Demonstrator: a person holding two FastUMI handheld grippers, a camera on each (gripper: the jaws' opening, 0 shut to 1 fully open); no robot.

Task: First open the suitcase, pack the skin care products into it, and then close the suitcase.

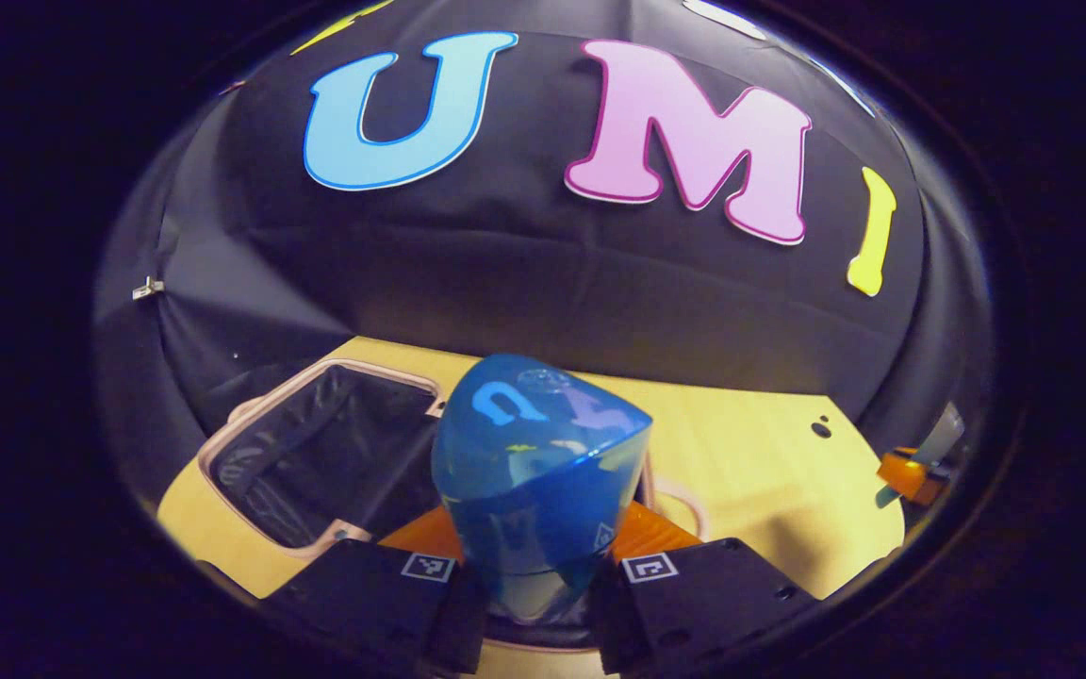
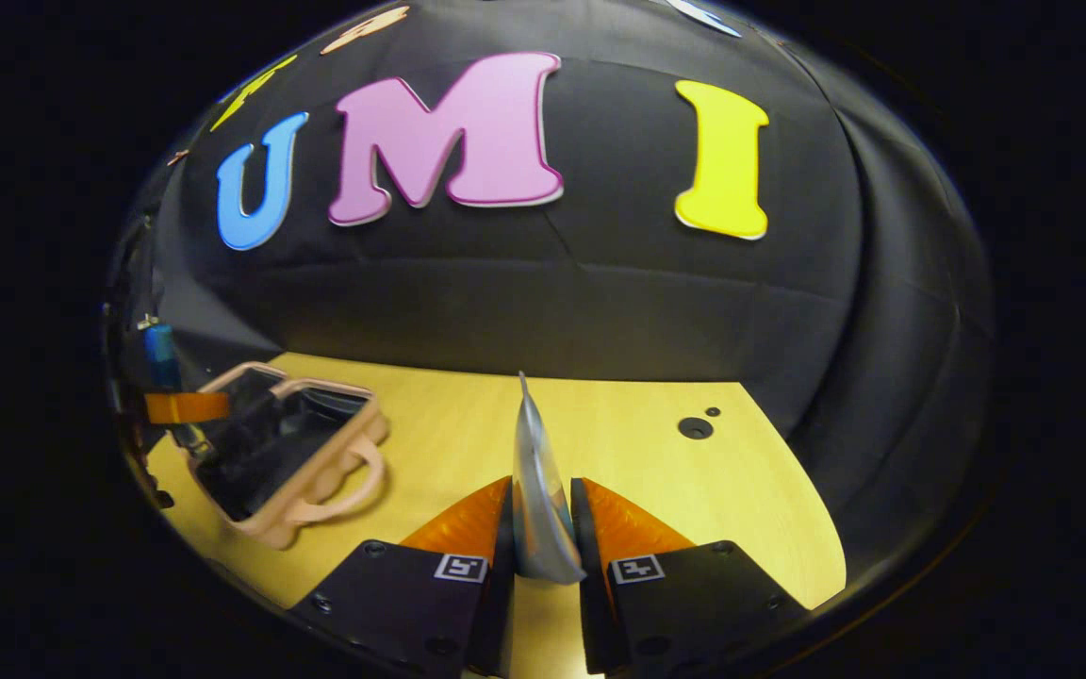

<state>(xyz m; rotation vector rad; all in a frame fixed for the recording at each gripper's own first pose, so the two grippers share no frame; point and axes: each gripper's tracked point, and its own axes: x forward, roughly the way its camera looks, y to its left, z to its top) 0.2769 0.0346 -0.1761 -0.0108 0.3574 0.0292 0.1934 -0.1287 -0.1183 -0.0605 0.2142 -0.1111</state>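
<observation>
Wood table [image 2: 656, 471]: suitcase [image 2: 288, 462] open, dark lining, contents unclear.

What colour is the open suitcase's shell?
Pale pink suitcase with dark lining, clearest in the right gripper view.

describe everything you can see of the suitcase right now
The suitcase is small, with a pale pink hard-looking shell and a dark fabric lining. It lies open on the wooden table, lid swung back, both halves showing their lining. A curved pink handle sticks out from its near edge in the right gripper view. In the left gripper view its open half sits just behind the blue bottle held in the left gripper. I can't make out any products inside.
</observation>
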